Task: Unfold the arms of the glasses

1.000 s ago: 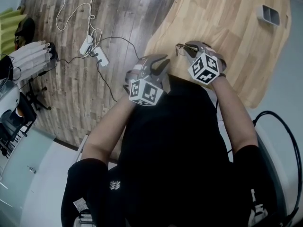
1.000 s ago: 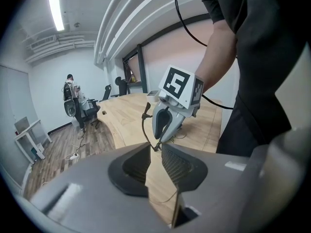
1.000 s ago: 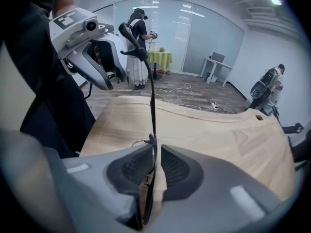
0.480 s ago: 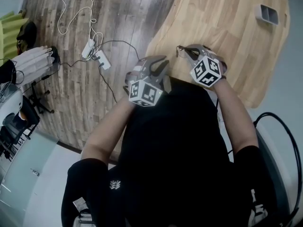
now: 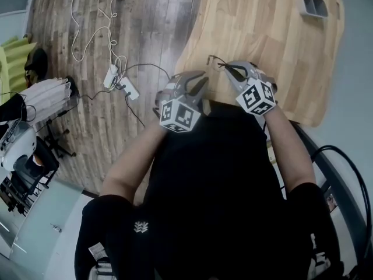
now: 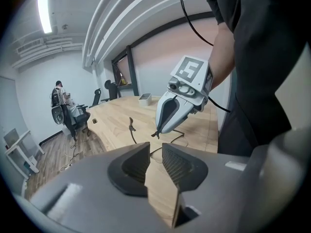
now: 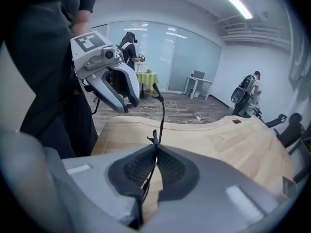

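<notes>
Currently our right gripper [image 7: 155, 152] pinches the glasses [image 7: 159, 111] by the thin frame, lifted over the table's [image 5: 274, 34] near edge, with one arm sticking up. Our left gripper [image 6: 154, 159], its jaws just eased wider, hangs empty beside them. Next, we judge, it must catch an arm and swing it outward.

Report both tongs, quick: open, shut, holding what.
Left tongs: open, nothing between the jaws; they have just opened slightly wider.
Right tongs: shut on the glasses, gripping the thin black frame.
</notes>
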Action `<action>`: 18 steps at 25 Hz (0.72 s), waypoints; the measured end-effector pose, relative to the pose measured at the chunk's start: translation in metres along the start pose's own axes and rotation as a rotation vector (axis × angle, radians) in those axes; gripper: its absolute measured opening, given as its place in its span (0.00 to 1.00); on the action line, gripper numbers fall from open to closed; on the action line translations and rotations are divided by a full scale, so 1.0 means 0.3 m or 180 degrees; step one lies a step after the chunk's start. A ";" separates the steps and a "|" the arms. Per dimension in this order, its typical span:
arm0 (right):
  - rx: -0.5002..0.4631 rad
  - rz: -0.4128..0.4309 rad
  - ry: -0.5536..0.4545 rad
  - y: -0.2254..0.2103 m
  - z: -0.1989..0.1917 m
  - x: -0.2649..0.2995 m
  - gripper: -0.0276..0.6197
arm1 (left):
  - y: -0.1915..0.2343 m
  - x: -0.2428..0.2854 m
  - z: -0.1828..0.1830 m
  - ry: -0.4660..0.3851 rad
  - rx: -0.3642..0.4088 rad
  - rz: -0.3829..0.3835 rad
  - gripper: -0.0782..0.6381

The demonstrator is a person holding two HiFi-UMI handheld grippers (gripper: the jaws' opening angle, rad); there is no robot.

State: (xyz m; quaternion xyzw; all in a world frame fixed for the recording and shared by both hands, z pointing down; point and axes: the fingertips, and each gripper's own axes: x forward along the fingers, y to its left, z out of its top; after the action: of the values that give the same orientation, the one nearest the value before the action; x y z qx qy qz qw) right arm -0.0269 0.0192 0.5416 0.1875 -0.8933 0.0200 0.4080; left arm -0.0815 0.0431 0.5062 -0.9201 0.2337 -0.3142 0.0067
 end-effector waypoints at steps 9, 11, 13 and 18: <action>0.0091 -0.0302 -0.0416 0.022 0.013 -0.141 0.07 | -0.069 0.090 0.076 -0.0083 0.0142 -0.0363 0.30; 0.0128 -0.0343 -0.0424 0.028 -0.001 -0.163 0.07 | -0.086 0.109 0.106 -0.0144 0.0159 -0.0455 0.32; 0.0163 -0.0377 -0.0431 0.035 -0.016 -0.176 0.07 | -0.105 0.129 0.131 -0.0197 0.0169 -0.0561 0.33; 0.0238 -0.0424 -0.0452 0.036 -0.042 -0.186 0.07 | -0.145 0.182 0.160 -0.0200 0.0212 -0.0809 0.33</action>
State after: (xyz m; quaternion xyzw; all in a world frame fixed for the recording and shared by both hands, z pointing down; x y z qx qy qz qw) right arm 0.0117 0.0496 0.5102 0.2625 -0.9041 0.0128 0.3369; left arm 0.0029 0.0515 0.5059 -0.9510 0.1044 -0.2911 0.0046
